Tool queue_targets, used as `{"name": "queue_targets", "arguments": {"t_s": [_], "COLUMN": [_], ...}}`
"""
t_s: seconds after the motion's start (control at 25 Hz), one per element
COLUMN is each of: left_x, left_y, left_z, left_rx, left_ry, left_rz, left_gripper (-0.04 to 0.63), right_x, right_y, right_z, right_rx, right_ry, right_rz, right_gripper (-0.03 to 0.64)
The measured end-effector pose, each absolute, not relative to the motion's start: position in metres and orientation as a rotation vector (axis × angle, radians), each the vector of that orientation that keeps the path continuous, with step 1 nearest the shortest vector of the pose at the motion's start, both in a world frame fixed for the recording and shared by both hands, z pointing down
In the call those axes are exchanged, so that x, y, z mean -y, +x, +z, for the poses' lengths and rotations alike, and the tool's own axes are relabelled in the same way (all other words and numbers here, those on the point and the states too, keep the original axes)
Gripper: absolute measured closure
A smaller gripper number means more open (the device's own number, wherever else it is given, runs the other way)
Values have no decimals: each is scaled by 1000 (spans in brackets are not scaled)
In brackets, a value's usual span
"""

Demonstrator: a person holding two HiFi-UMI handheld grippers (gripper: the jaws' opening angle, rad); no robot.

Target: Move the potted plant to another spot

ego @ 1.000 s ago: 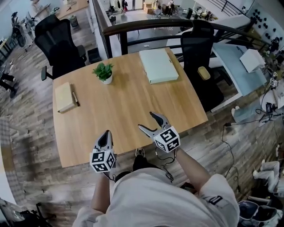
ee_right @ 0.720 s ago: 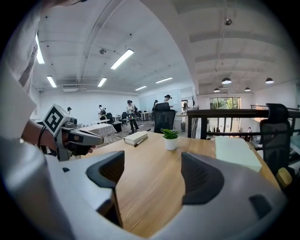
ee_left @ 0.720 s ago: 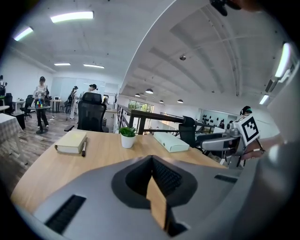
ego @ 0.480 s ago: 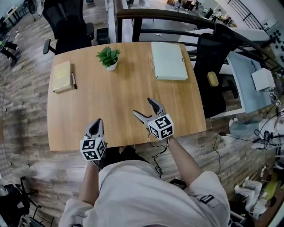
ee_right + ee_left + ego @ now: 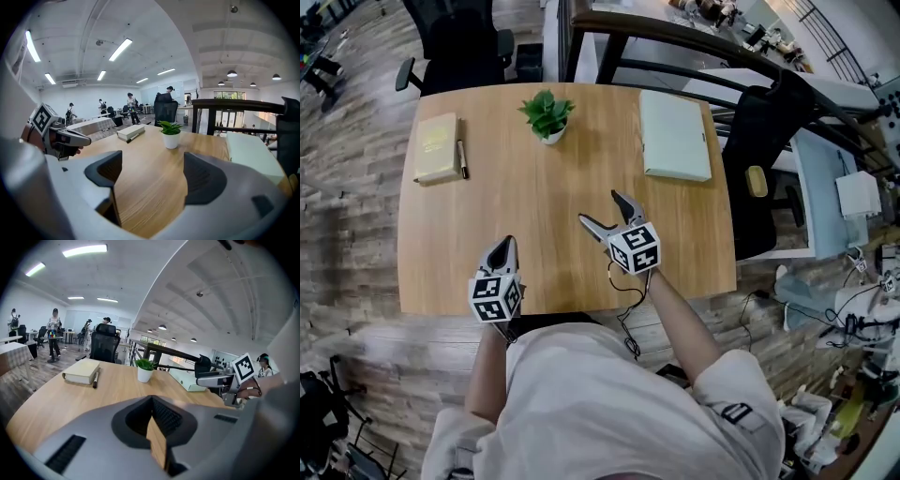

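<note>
The potted plant [image 5: 547,117], green leaves in a small white pot, stands upright at the far middle of the wooden table [image 5: 534,216]. It also shows in the left gripper view as the plant [image 5: 145,370] and in the right gripper view as the plant [image 5: 170,133]. My left gripper [image 5: 503,247] is over the near edge, jaws shut on nothing. My right gripper [image 5: 601,210] hovers over the table's middle, well short of the plant. Its jaws have just been opening and stand open with nothing between them.
A tan notebook [image 5: 437,147] with a pen [image 5: 461,158] lies at the far left. A pale green flat case [image 5: 675,134] lies at the far right. Black office chairs [image 5: 459,37] [image 5: 766,131] stand behind and to the right of the table.
Both grippers have moved forward over the table and sunk a little. The right gripper's jaws stand wider than before. The plant has not moved.
</note>
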State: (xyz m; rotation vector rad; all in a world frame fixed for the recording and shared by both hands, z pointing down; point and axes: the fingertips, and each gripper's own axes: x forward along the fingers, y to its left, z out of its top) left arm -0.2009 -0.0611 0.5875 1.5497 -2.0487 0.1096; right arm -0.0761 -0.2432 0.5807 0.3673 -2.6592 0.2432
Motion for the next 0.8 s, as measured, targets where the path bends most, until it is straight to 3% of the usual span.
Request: {"name": "queue_targets", "arguments": {"t_s": [0.8], "left_x": [114], "left_y": [-273], "left_z": [632], "left_rx": [1906], "left_ry": [1551], "left_rz": [147], "left_gripper": [583], "right_x": [316], "right_y": [-194], "right_z": [633], "right_rx": [2551], "right_ry": [401], "right_rz": [237], "right_gripper": [195]}}
